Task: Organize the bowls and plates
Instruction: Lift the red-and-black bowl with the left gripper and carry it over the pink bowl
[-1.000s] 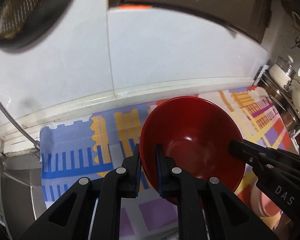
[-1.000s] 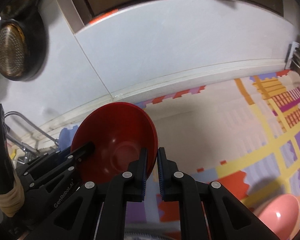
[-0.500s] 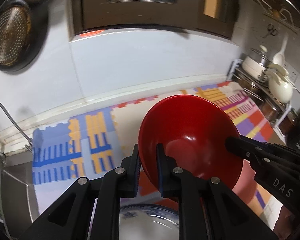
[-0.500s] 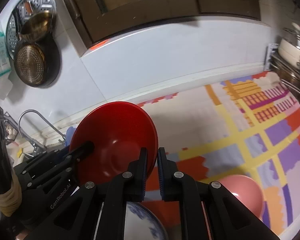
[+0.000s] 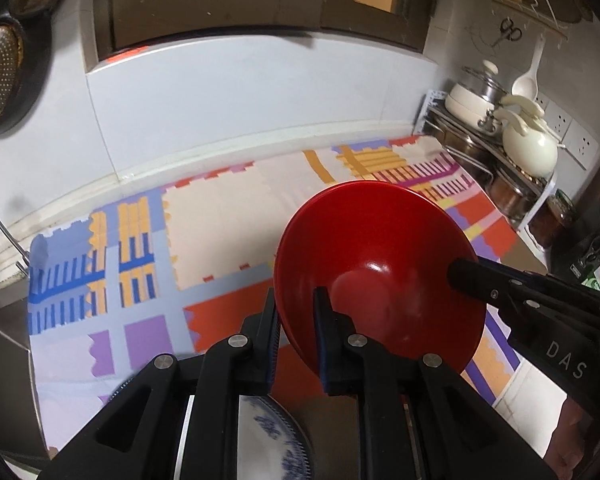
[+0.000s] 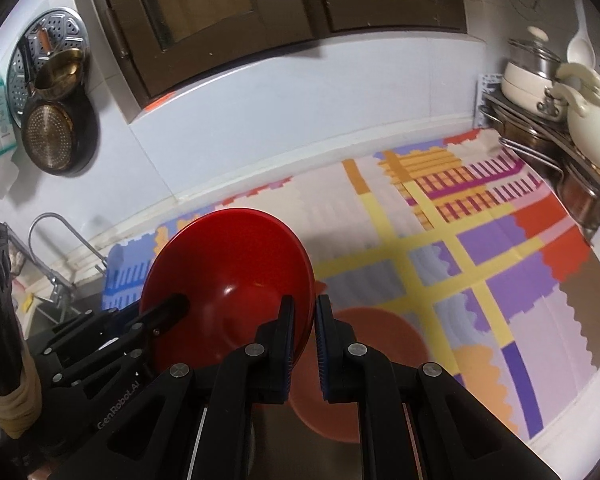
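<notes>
A red bowl [image 5: 376, 256] is held in the air above the patterned mat, gripped by both grippers on opposite rims. My left gripper [image 5: 296, 320] is shut on its left rim. My right gripper [image 6: 302, 332] is shut on its right rim; the bowl [image 6: 228, 276] fills the left of the right wrist view. The right gripper also shows in the left wrist view [image 5: 456, 272], and the left one in the right wrist view [image 6: 176, 302]. A pink bowl [image 6: 364, 360] sits on the mat below. A blue-and-white plate [image 5: 268, 440] lies under my left gripper.
A colourful patterned mat [image 6: 460, 240] covers the counter. A rack with pots and a cream kettle [image 6: 588, 120] stands at the right. A sink with a tap [image 6: 56, 240] is at the left. Strainers [image 6: 52, 140] hang on the wall.
Both grippers have lifted and drawn back with the red bowl, moving it rightward. The pink bowl and the blue-and-white plate have come into view beneath.
</notes>
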Tool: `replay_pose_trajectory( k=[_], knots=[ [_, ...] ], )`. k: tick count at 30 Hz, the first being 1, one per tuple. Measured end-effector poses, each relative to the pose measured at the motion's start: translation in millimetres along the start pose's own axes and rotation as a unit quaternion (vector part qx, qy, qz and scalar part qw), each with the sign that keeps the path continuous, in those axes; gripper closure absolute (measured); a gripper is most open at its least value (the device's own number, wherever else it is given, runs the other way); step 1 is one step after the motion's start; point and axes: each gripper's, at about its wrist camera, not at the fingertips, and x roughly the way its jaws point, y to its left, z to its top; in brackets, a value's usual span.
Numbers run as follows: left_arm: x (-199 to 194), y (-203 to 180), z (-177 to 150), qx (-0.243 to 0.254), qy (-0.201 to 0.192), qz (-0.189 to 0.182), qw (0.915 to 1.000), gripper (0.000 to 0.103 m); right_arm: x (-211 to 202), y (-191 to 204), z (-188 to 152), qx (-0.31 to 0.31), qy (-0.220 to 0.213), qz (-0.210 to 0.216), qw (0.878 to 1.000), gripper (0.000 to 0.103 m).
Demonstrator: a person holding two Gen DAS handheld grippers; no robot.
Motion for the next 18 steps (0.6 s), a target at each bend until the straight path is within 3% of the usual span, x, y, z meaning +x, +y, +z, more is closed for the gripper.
replay_pose_trajectory(
  k=[18],
  knots=[
    [51.3, -43.6, -28.7, 0.01, 0.069, -0.006, 0.9976, 0.086, 14.8, -56.0, -26.6, 0.01, 0.044, -0.021, 0.999, 0.092]
  ],
)
